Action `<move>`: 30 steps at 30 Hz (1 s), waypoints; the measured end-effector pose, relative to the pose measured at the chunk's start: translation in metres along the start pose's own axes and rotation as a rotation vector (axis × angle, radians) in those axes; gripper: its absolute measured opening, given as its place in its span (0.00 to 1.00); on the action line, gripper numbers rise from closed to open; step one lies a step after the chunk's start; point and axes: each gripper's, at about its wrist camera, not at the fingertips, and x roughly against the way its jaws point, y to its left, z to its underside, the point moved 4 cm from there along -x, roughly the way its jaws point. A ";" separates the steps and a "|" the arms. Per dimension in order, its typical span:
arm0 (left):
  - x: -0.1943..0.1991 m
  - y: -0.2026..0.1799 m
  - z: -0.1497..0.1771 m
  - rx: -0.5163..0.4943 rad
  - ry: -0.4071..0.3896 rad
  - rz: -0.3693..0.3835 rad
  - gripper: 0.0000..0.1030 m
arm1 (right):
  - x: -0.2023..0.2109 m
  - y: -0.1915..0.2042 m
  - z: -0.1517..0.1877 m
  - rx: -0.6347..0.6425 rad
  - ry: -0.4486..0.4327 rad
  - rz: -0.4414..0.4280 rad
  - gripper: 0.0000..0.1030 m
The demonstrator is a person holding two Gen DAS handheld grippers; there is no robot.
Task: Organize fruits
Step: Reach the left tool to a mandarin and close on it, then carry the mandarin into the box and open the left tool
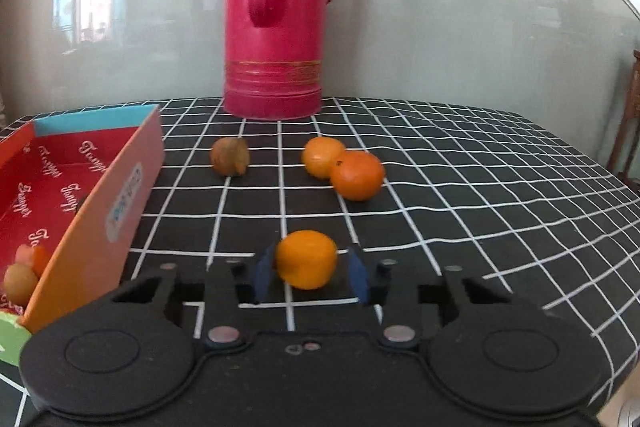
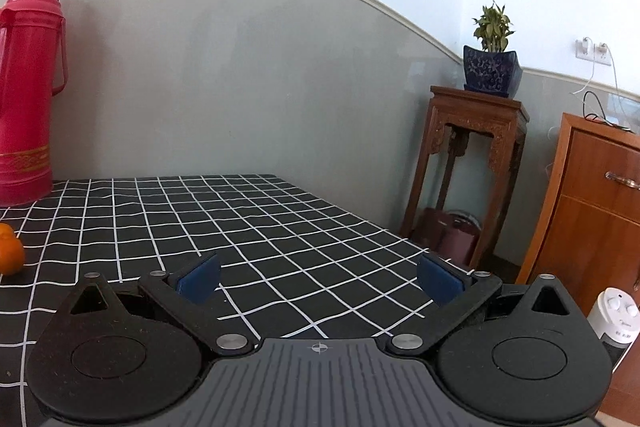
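In the left wrist view my left gripper (image 1: 308, 273) has its blue pads on both sides of an orange mandarin (image 1: 306, 259), shut on it just above the checked tablecloth (image 1: 480, 187). Two more oranges (image 1: 356, 175) sit touching each other farther back, and a brown kiwi (image 1: 230, 155) lies to their left. An open red and orange box (image 1: 120, 195) stands at the left with a few fruits (image 1: 22, 275) in its near corner. In the right wrist view my right gripper (image 2: 320, 283) is open and empty above the cloth. An orange (image 2: 9, 254) shows at the left edge.
A tall red thermos (image 1: 276, 11) stands at the back of the table, also in the right wrist view (image 2: 26, 87). Off the table's right side are a wooden plant stand (image 2: 472, 163), a wooden cabinet (image 2: 592, 211) and a white appliance (image 2: 616, 319).
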 end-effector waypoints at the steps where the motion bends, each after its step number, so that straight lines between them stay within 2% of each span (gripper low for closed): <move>1: 0.000 0.002 -0.001 0.011 0.001 0.003 0.23 | 0.000 0.001 0.000 0.002 0.001 -0.004 1.00; 6: 0.001 0.002 -0.001 0.013 -0.011 0.000 0.23 | 0.000 0.005 0.001 0.000 0.006 -0.026 1.00; 9: 0.009 0.001 -0.004 -0.001 -0.056 -0.016 0.23 | 0.001 0.007 0.000 -0.003 0.002 -0.037 1.00; 14: 0.032 0.012 -0.016 -0.016 -0.171 -0.087 0.23 | 0.001 0.008 -0.004 -0.005 0.002 -0.060 1.00; 18: 0.043 0.034 -0.023 0.019 -0.212 -0.157 0.23 | 0.005 0.017 -0.005 0.000 -0.002 -0.087 1.00; 25: 0.055 0.084 -0.027 0.111 -0.199 -0.292 0.23 | 0.015 0.043 -0.008 0.021 -0.010 -0.146 1.00; 30: 0.060 0.112 -0.024 0.161 -0.158 -0.355 0.23 | 0.023 0.061 -0.009 0.036 -0.016 -0.193 1.00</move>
